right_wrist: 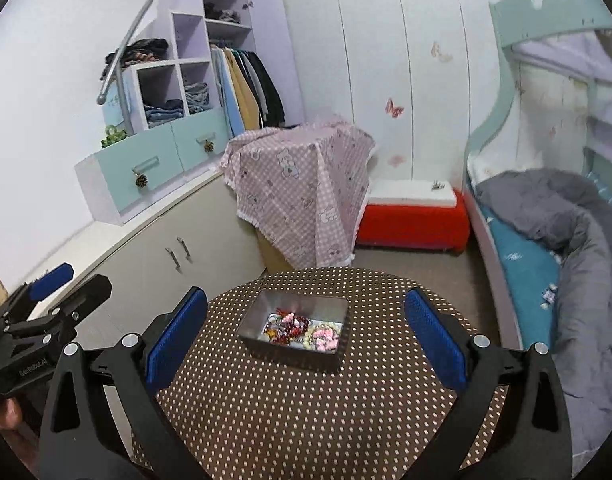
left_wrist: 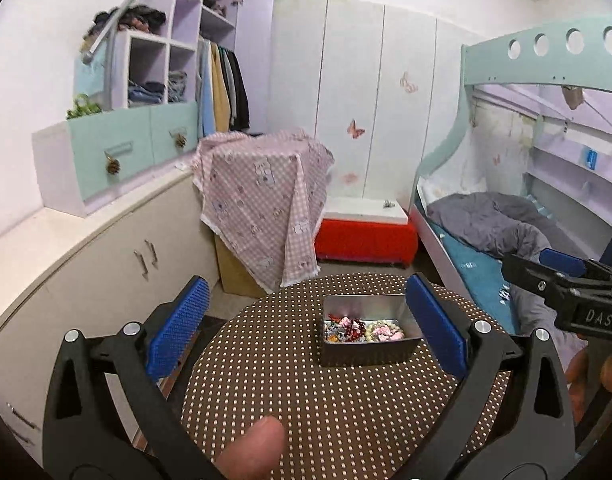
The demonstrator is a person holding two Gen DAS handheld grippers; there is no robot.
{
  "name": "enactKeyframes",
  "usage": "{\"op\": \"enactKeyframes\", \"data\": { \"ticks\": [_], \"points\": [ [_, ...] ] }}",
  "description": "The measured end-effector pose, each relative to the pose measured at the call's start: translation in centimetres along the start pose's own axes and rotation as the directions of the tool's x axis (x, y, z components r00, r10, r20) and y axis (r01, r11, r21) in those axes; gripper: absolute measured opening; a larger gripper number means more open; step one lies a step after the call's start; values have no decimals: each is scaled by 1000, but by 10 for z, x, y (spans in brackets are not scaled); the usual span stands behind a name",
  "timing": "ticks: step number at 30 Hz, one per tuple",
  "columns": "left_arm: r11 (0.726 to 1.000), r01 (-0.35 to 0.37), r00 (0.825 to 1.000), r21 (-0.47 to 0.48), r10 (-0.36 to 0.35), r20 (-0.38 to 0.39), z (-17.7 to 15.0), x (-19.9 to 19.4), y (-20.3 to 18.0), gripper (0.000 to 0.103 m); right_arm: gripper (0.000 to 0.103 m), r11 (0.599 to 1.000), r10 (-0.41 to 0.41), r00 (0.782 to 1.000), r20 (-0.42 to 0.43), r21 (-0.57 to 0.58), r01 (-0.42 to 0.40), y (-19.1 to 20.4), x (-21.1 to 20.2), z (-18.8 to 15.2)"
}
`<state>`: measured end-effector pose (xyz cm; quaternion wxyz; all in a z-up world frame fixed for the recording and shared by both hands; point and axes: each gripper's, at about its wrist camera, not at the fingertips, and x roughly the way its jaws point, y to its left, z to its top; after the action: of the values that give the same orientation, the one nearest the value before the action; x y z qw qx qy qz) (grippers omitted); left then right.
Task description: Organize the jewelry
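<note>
Now: jewelry tin on the dotted stool

Both grippers, left gripper (left_wrist: 306,316) and right gripper (right_wrist: 306,320), hover spread wide, gripping nothing. Beaded jewelry (left_wrist: 361,329) lies inside the open metal tin (left_wrist: 369,350), which rests on the round polka-dot stool (left_wrist: 306,400).

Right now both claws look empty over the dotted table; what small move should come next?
Probably ease the right claw forward and down toward the metal tin. Its jaws are open and the tin sits almost centered between them, with the beaded jewelry heaped inside. The left claw is open too, and nothing lies on the table outside the tin.
</note>
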<state>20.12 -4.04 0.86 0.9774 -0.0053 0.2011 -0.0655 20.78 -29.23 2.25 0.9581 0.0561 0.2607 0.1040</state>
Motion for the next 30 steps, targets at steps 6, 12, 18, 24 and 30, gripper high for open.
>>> {"op": "enactKeyframes", "data": {
  "ticks": [6, 12, 18, 24, 30],
  "points": [
    [999, -36, 996, 16, 35, 79, -21, -54, -11, 97, 95, 998, -51, 997, 60, -18, 52, 10, -50, -34],
    [996, -79, 988, 46, 71, 139, -38, -96, -21, 97, 95, 995, -100, 988, 117, -12, 102, 17, -93, -64],
    [994, -91, 979, 61, 79, 186, -50, -136, -25, 97, 95, 988, -145, 974, 171, -17, 150, 31, -130, -89],
    [993, -101, 972, 59, 86, 219, -64, -160, -23, 97, 95, 986, -163, 967, 195, -4, 167, 40, -145, -106],
    [993, -111, 974, 35, 102, 204, -79, -168, -17, 97, 95, 984, -169, 963, 208, -25, 178, 53, -150, -112]
  ]
}}
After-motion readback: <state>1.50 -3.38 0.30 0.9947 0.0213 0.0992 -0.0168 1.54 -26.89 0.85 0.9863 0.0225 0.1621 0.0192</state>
